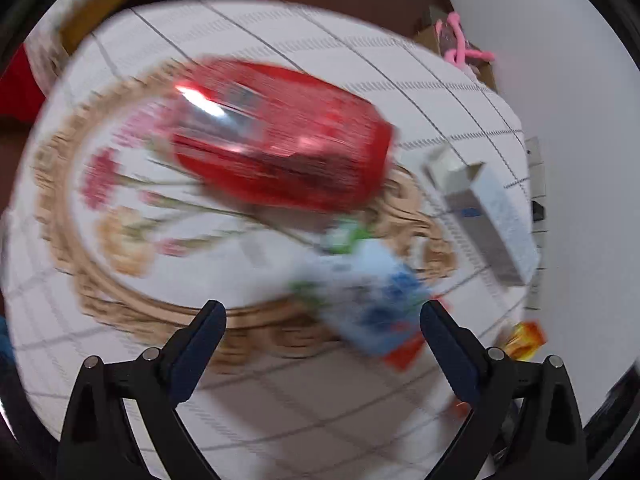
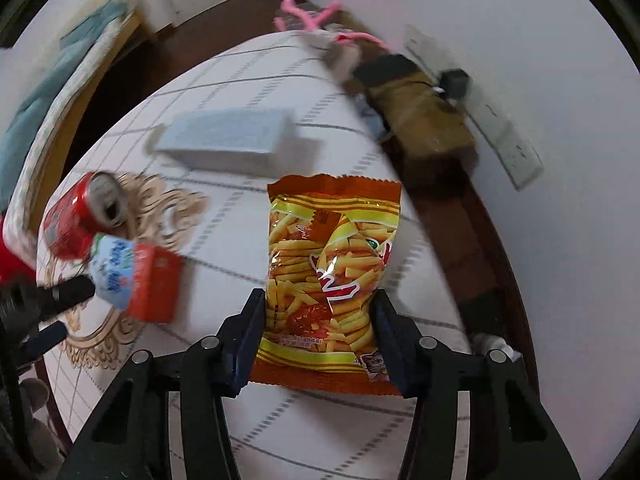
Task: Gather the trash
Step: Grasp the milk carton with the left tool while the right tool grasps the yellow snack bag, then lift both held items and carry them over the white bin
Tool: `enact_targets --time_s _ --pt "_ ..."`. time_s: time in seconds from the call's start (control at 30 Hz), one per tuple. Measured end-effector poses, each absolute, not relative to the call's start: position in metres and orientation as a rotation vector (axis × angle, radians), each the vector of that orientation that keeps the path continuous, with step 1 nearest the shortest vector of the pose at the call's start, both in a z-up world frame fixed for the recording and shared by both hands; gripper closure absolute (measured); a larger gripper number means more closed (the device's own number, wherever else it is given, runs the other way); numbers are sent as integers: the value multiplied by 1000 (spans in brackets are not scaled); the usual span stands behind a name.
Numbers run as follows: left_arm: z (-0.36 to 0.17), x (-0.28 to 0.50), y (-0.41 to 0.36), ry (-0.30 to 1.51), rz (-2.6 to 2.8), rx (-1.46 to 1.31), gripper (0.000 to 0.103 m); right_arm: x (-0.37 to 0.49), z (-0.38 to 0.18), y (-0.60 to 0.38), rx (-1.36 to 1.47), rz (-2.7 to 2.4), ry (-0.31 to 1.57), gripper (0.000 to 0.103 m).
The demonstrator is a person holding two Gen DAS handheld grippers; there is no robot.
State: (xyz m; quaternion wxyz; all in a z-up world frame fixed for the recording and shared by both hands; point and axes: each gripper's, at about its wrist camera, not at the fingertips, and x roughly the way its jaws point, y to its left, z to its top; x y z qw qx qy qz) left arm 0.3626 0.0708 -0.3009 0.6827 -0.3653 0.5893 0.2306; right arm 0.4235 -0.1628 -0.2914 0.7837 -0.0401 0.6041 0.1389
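Right gripper: jaws pressed against both sides of the snack bag, which lies on the checked tablecloth. Left gripper: jaws apart, nothing between them, above a milk carton. Red can beyond, on its side; grey box near the table edge.

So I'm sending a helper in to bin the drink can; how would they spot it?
On the white checked tablecloth find the round gold-edged mat. The can lies tipped over on it, beside a small blue and red carton. It is the only shiny red metal cylinder there.
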Motion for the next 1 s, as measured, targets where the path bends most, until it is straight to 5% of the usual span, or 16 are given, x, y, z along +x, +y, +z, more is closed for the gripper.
enact_targets --time_s 0.13,0.23,0.33,0.67,1.0 --pt "-319 387 67 1368 544 -873 7 429 -292 -173 -71 283 1317 48" --pt "-312 390 59 1352 581 -796 32 425 -292 -171 -99 283 1315 48" --pt "-309 380 54 1364 532 -700 40 423 -293 -170 -108 302 1316 48" --pt "-298 278 46 1436 394 -231 44 381 -291 -162 -137 461 1336 48" --pt "-307 213 46 1413 406 -365 45 297 -289 -133 -227 626 1355 48"
